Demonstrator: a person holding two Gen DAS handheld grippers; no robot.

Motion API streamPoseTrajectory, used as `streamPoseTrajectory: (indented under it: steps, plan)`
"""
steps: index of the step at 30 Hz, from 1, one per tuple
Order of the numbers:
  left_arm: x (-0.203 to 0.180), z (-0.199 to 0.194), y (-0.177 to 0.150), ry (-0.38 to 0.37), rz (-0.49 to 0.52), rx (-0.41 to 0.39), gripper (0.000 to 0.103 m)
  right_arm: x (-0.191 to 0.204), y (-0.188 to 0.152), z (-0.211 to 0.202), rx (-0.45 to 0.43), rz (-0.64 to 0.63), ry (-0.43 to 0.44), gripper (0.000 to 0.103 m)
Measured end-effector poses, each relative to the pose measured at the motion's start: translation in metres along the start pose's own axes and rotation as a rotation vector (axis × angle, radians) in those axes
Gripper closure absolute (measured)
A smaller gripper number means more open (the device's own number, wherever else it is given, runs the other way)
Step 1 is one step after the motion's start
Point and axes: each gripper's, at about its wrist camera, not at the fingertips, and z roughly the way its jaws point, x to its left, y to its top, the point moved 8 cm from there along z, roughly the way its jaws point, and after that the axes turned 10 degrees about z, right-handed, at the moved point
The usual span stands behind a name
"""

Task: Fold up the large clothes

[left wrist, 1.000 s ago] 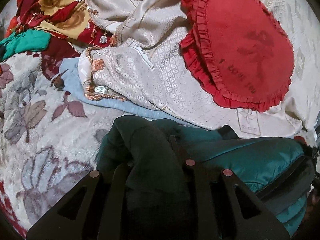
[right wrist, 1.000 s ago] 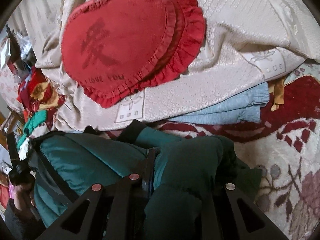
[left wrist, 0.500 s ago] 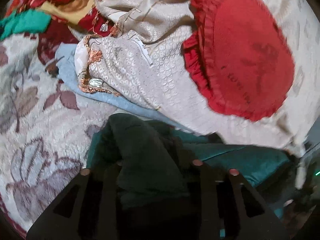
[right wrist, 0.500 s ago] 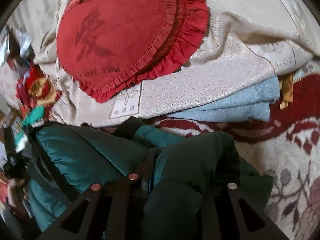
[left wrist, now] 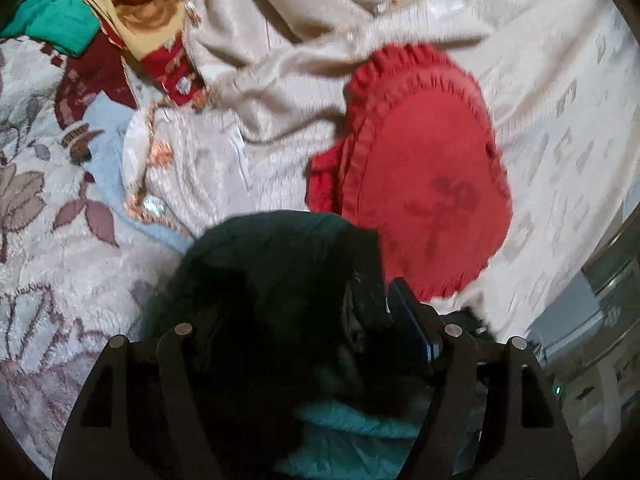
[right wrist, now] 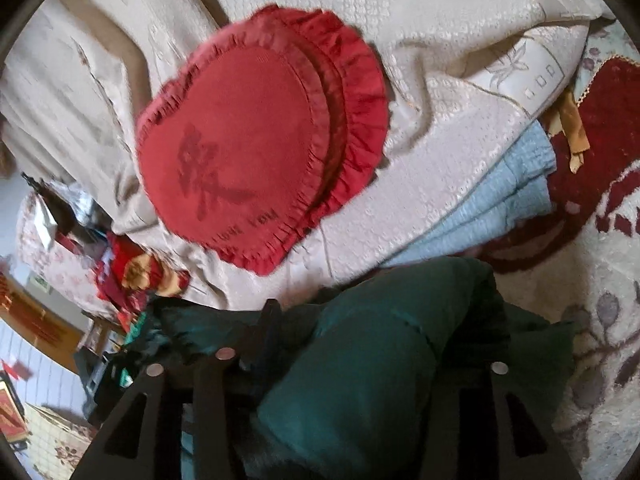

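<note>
Dark green padded jacket bunched low in both wrist views, lying on a floral bedspread.

Left gripper: fingers opening, jacket bulk between them; the blur hides whether the pads press on the fabric, so grip cannot be told.

Right gripper: fingers opening, a thick fold of the jacket between them; contact with the pads cannot be told either.

Beyond the jacket: red heart-shaped frilled cushion resting on cream patterned cloth. Light blue folded cloth under the cream one. Red-and-yellow patterned fabric heaped at far left in the left wrist view, bright green fabric beside it.
</note>
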Motion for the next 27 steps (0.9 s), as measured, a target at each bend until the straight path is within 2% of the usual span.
streamPoseTrajectory:
  steps: [5, 9, 11, 17, 19, 20, 21, 24, 27]
  plan:
    - [-0.001, -0.012, 0.013, 0.030, 0.020, -0.077, 0.031, 0.009, 0.006, -0.010, -0.048, 0.005, 0.046, 0.048]
    - [-0.006, -0.007, 0.010, 0.047, 0.060, -0.066, 0.031, 0.028, 0.010, -0.021, -0.104, -0.068, 0.064, 0.045]
    - [-0.010, -0.004, 0.009, 0.073, 0.098, -0.066, 0.030, 0.036, 0.011, -0.025, -0.125, -0.101, 0.081, 0.039]
    - [-0.021, 0.009, 0.013, 0.118, 0.176, -0.064, 0.030, 0.049, 0.013, -0.025, -0.164, -0.189, 0.040, 0.037]
    - [-0.022, 0.015, 0.019, 0.164, 0.198, -0.067, 0.030, 0.051, 0.016, -0.020, -0.174, -0.230, -0.006, 0.035]
    - [-0.022, 0.020, 0.021, 0.173, 0.203, -0.062, 0.030, 0.053, 0.018, -0.011, -0.161, -0.288, -0.083, 0.035]
    - [-0.022, 0.024, 0.021, 0.186, 0.209, -0.050, 0.030, 0.056, 0.018, -0.004, -0.136, -0.344, -0.122, 0.035]
    - [-0.021, 0.041, 0.014, 0.247, 0.245, 0.023, 0.030, 0.062, 0.014, 0.022, -0.065, -0.495, -0.279, 0.035]
    - [-0.025, 0.061, 0.000, 0.298, 0.338, 0.098, 0.030, 0.059, 0.007, 0.046, 0.023, -0.532, -0.343, 0.035]
